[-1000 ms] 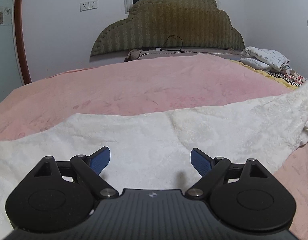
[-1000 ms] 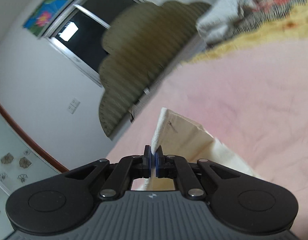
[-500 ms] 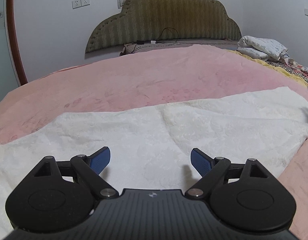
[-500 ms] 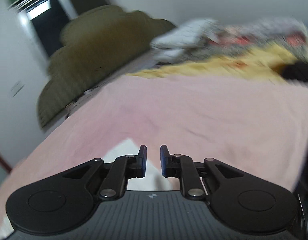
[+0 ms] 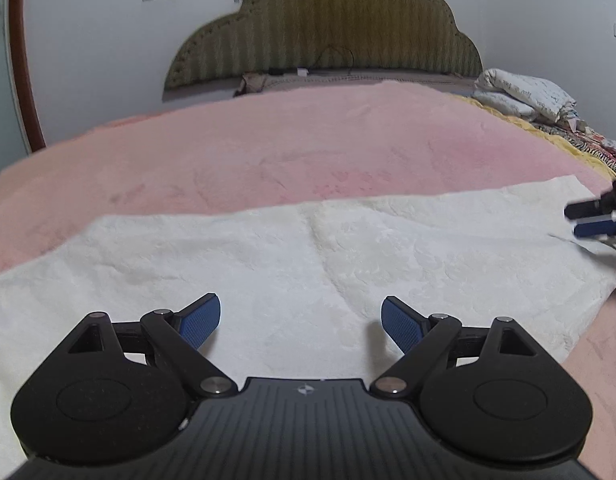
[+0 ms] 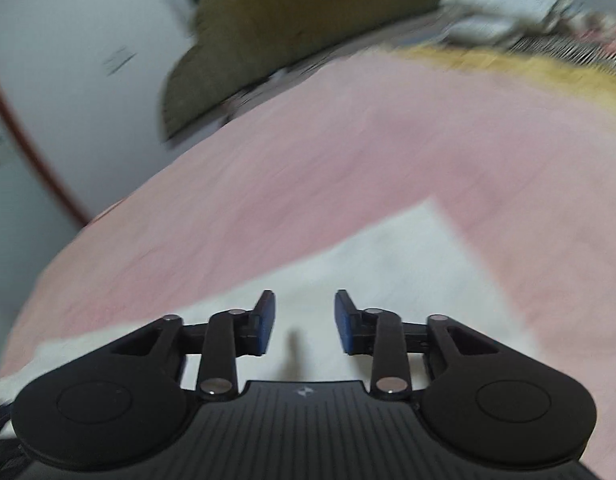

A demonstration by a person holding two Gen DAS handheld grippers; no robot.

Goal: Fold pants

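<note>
1. The right wrist view is blurring throughout; the pillows (image 6: 508,8) and headboard (image 6: 292,36) are smearing.
2. The pants (image 5: 308,264) are running off the left wrist view's left edge (their ends are not showing).
3. The right gripper (image 5: 596,220) is being cut by the frame's right edge.

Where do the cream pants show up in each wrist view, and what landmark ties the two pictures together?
Left wrist: the cream pants stretch across the lower half, edge to edge, on the pink blanket.
Right wrist: they fill the lower centre under the fingers, a corner pointing up and right; blurred.
Shared landmark: the olive scalloped headboard, top centre in the left view, top left of centre in the right.
</note>
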